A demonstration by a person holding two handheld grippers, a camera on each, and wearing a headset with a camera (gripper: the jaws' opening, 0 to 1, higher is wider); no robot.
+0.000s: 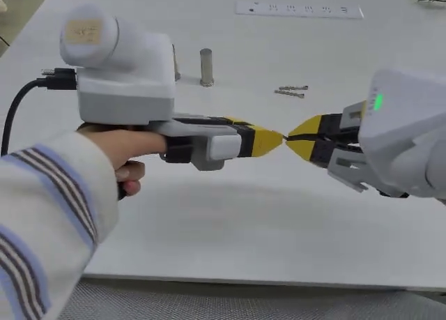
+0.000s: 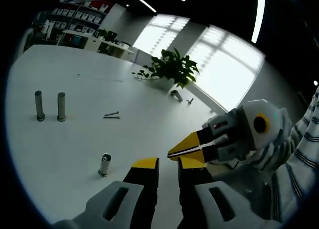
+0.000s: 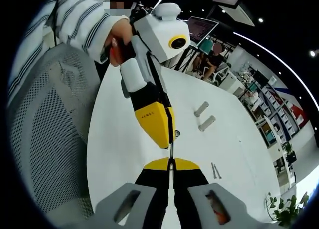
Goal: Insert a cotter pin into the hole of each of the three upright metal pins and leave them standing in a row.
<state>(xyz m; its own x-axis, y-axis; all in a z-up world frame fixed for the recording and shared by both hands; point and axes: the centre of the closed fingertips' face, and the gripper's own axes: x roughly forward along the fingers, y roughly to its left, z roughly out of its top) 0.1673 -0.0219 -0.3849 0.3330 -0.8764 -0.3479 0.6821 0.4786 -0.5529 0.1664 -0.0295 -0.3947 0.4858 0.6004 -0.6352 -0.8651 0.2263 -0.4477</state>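
Observation:
My right gripper [image 3: 171, 162] is shut on a thin cotter pin [image 3: 171, 150] that sticks out past its yellow tips. In the head view it [image 1: 291, 141] points left, tip to tip with my left gripper [image 1: 277, 139]. The left gripper [image 2: 168, 164] shows a narrow gap between its jaws with nothing in it, and the right gripper [image 2: 174, 153] sits just ahead of them. Two metal pins [image 2: 39, 105] [image 2: 61, 107] stand upright side by side, and a third metal pin [image 2: 104, 164] stands nearer. Two spare cotter pins [image 1: 291, 91] lie on the white table [image 1: 230, 215].
A white power strip [image 1: 300, 10] lies at the table's far edge. One upright metal pin [image 1: 205, 67] stands behind the left gripper, and another is partly hidden by its body. A potted plant [image 2: 172, 67] stands at the far side. A mesh chair [image 3: 55, 119] is beside the table.

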